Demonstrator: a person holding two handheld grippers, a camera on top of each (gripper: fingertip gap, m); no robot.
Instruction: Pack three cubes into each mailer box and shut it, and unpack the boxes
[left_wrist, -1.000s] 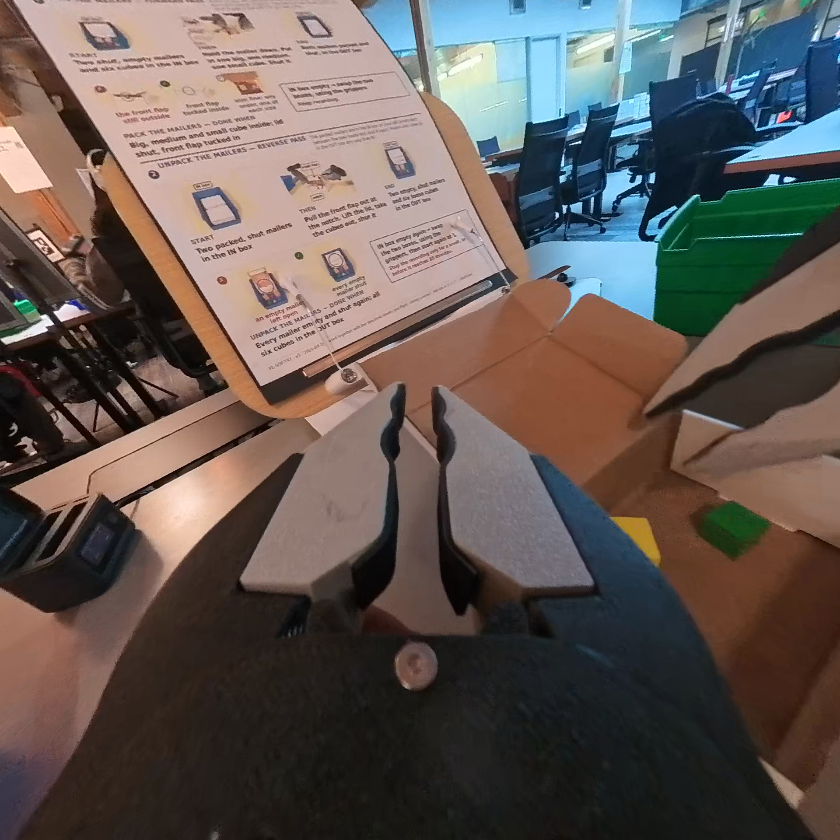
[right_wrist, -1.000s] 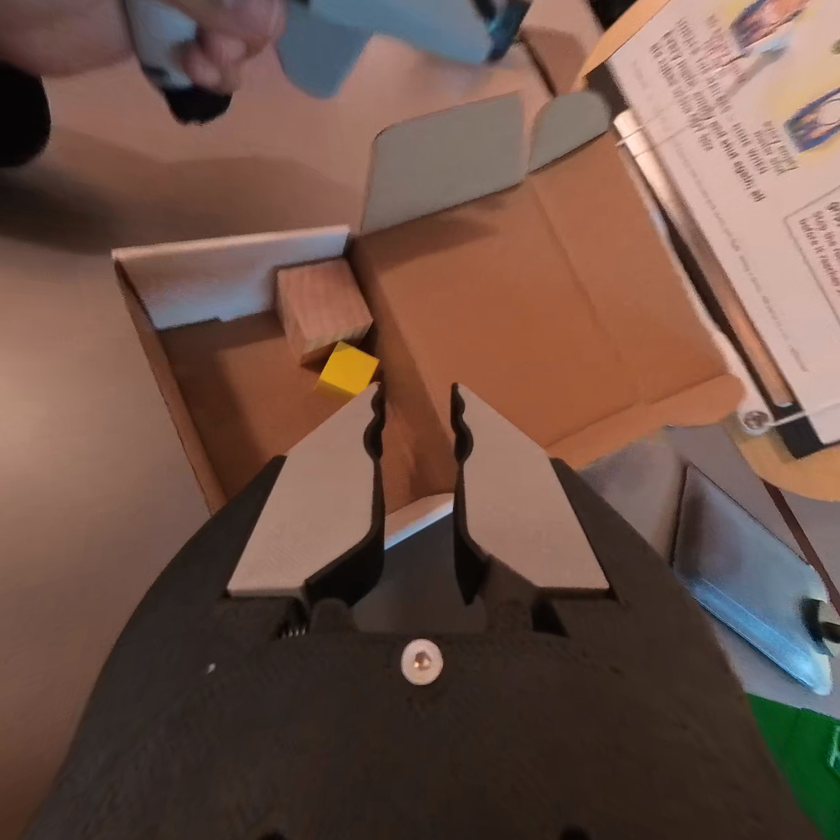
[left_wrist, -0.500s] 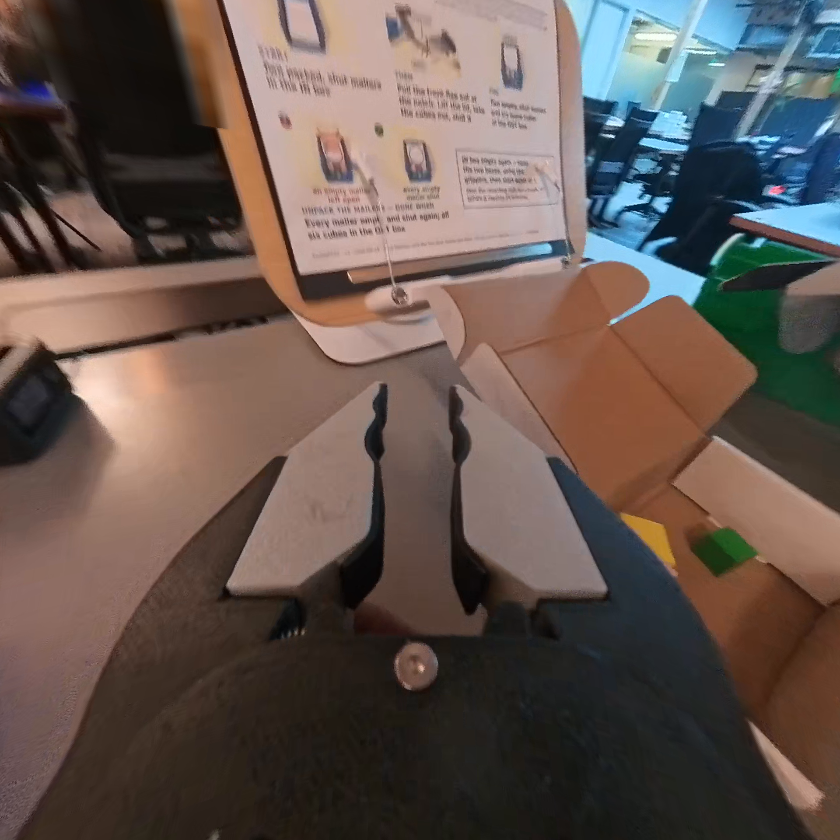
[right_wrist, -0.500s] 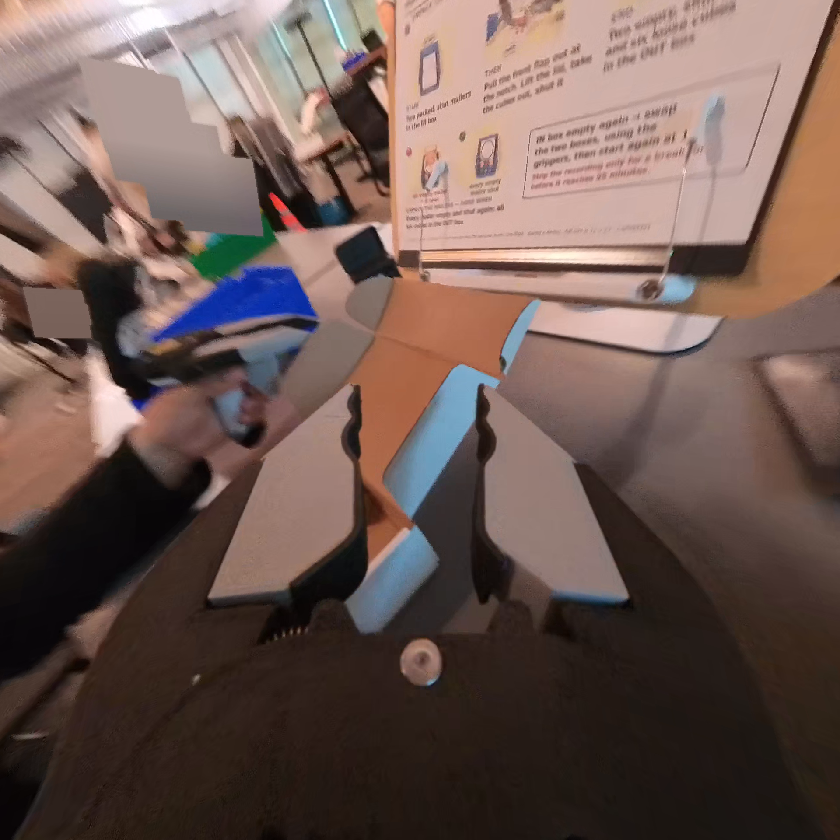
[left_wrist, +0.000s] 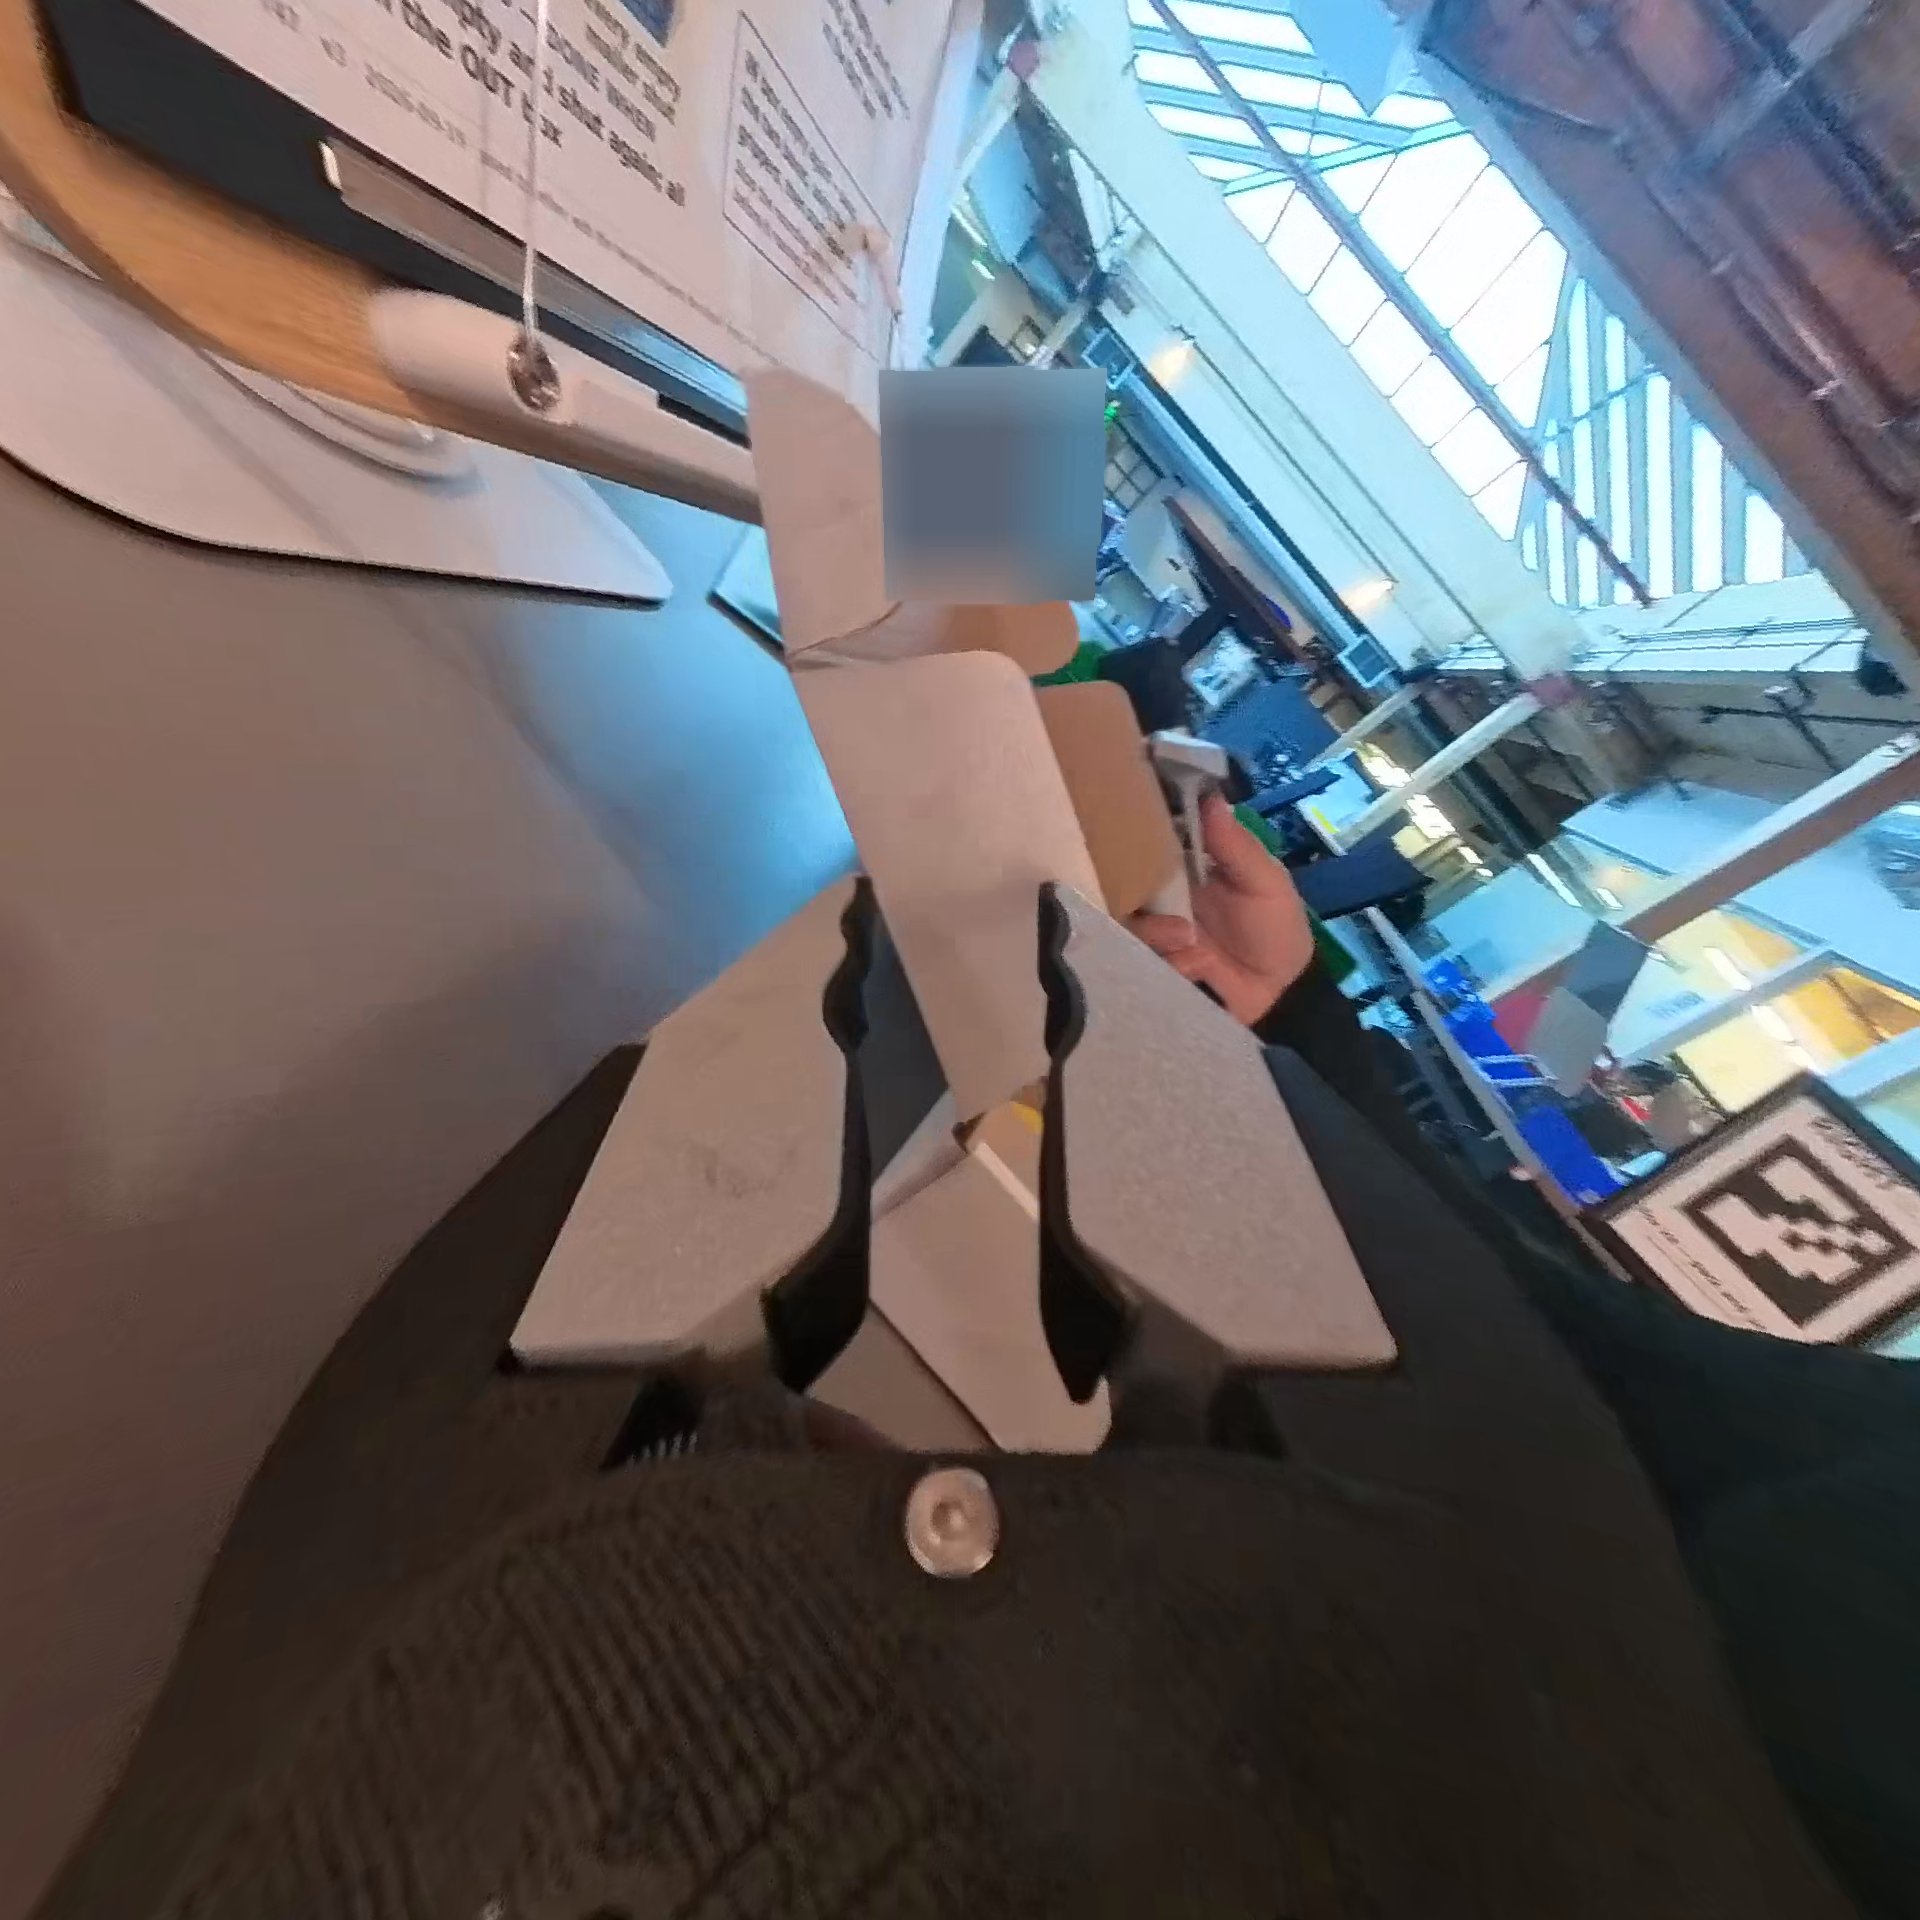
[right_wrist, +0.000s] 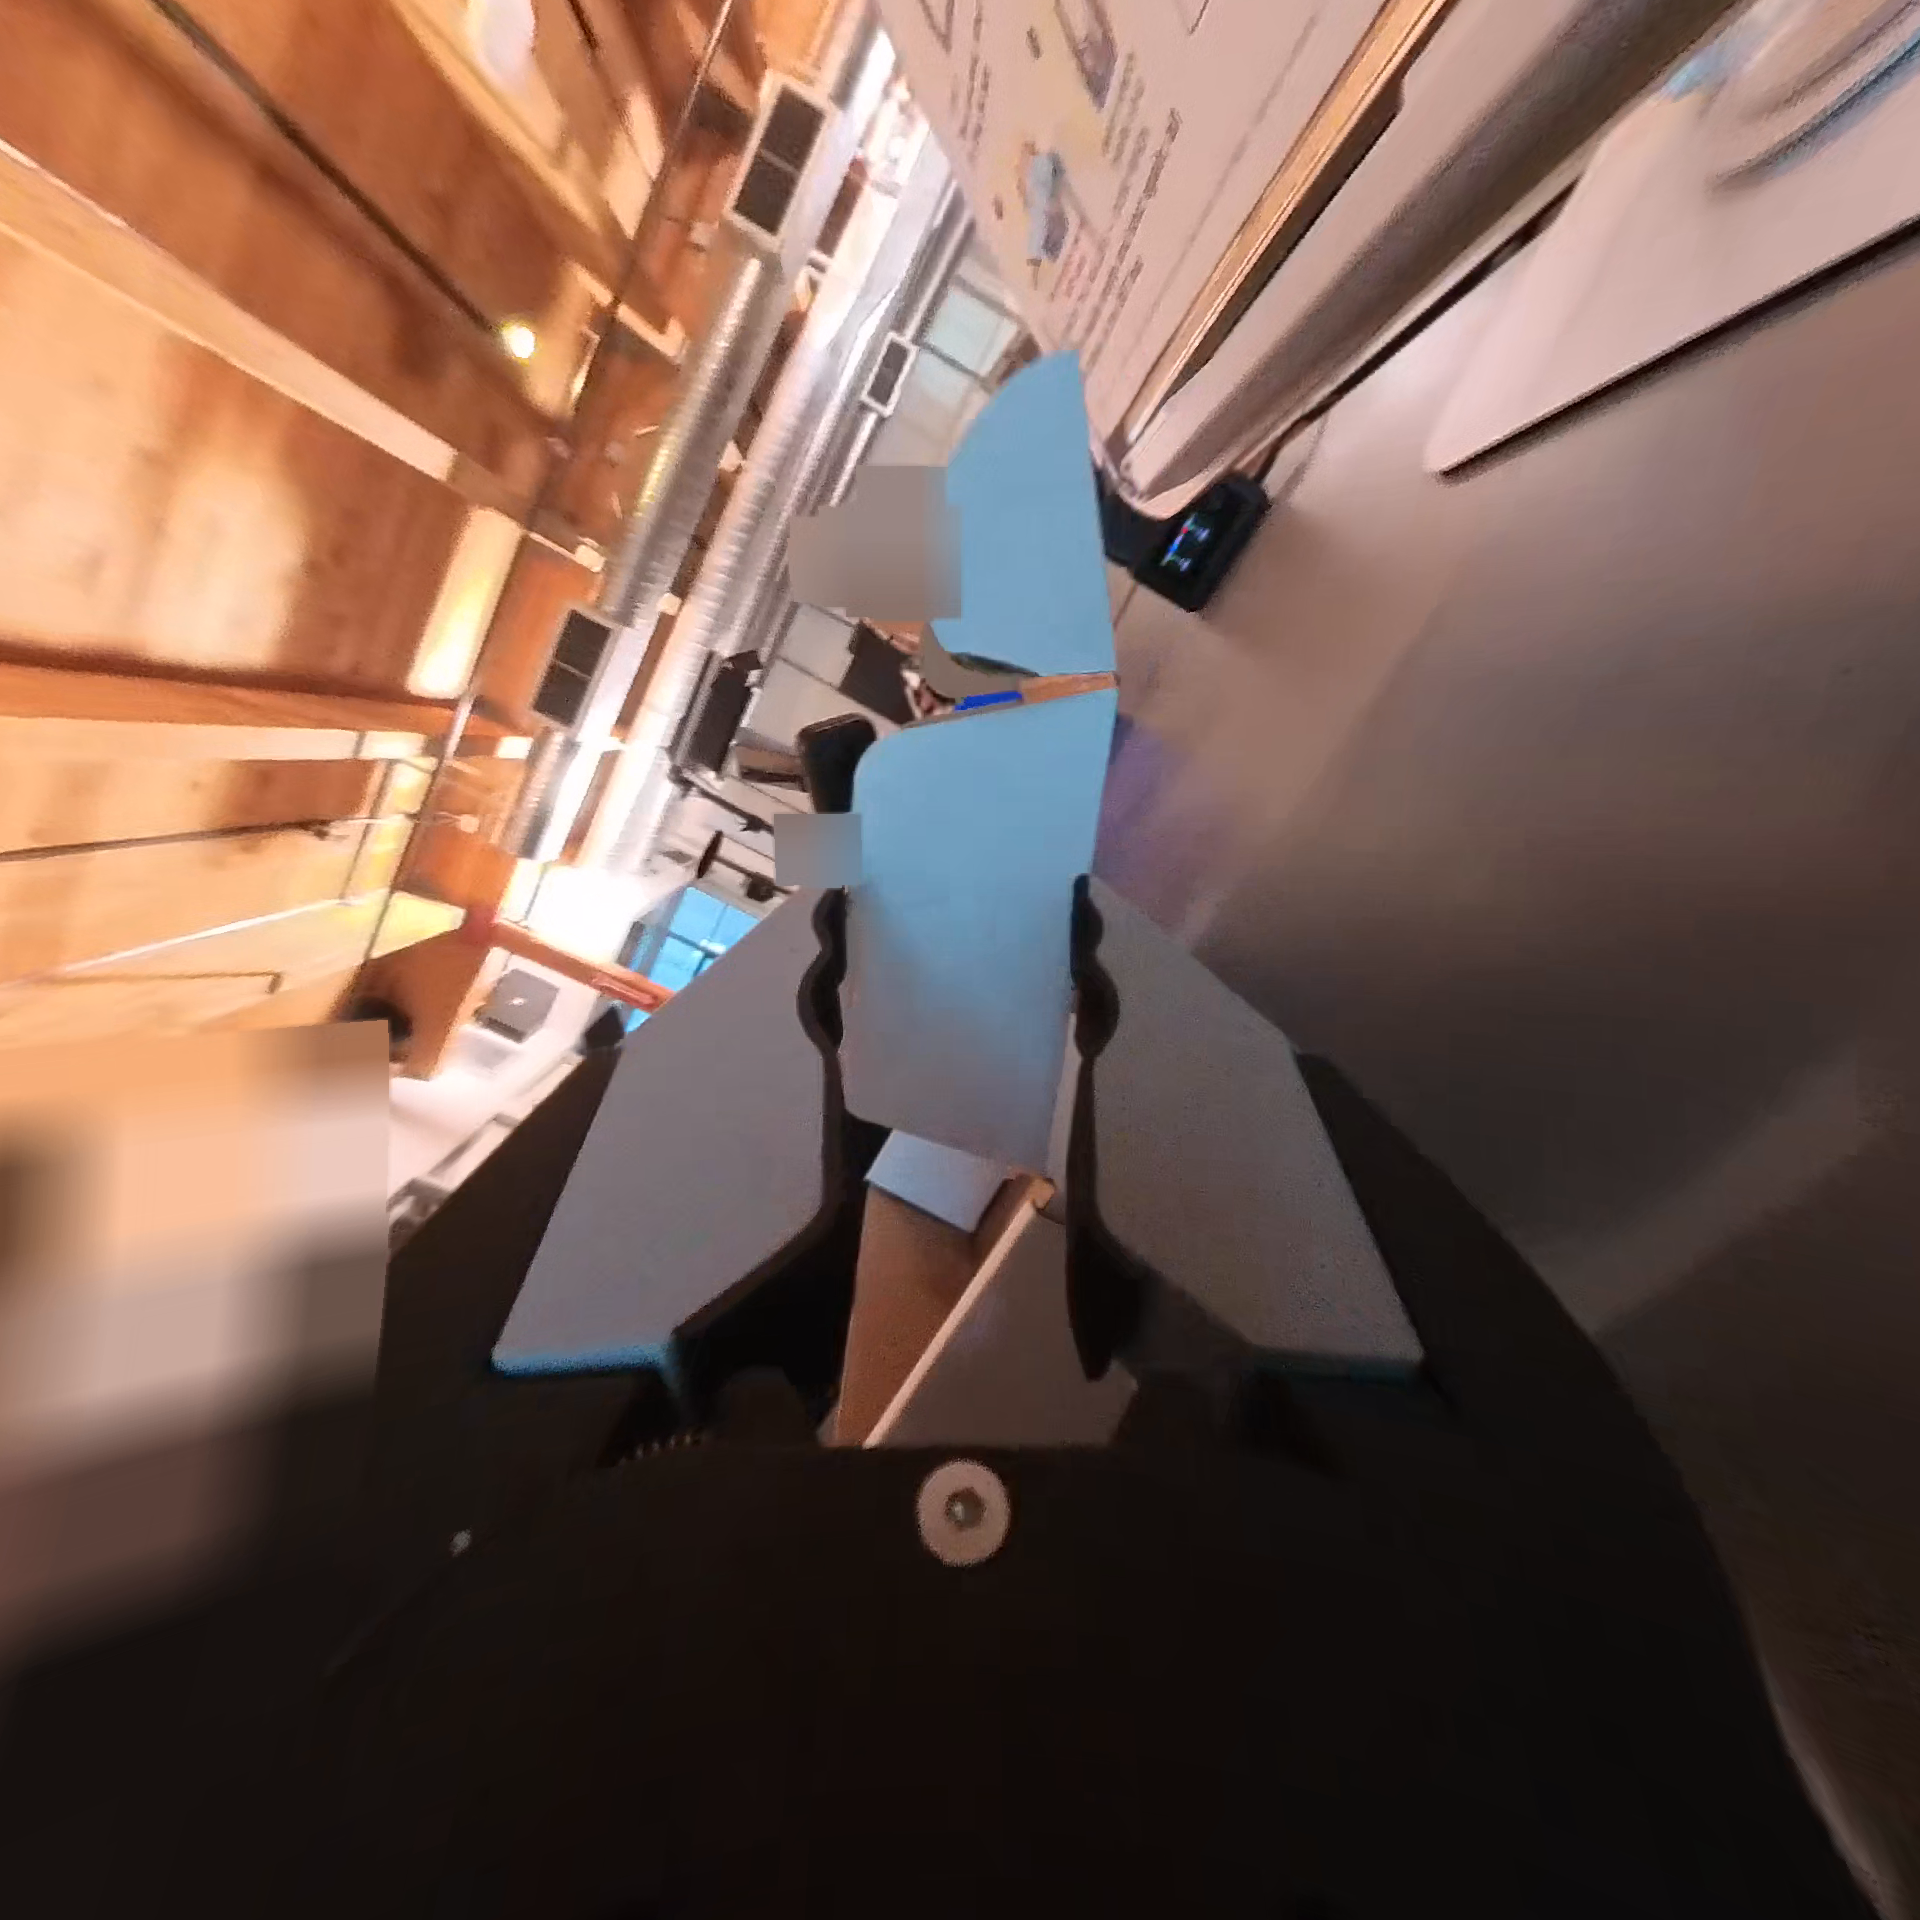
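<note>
The mailer box (left_wrist: 961, 831) stood between the parted fingers of the left gripper (left_wrist: 948, 914), a yellow cube (left_wrist: 1027, 1120) inside. The right gripper (right_wrist: 954, 914) straddled its side flap (right_wrist: 966, 935), fingers wide; bare table (left_wrist: 364, 831) lay left.

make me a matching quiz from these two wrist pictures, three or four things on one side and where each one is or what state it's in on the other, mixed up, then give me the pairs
Things:
1. left gripper
2. mailer box
3. instruction board
4. small black device

States or places:
A. on the table at the board's foot
B. propped up behind the box
C. open, fingers either side of a box panel
D. lid flaps raised, a bit of yellow showing inside

Pairs: 1-C, 2-D, 3-B, 4-A
</note>
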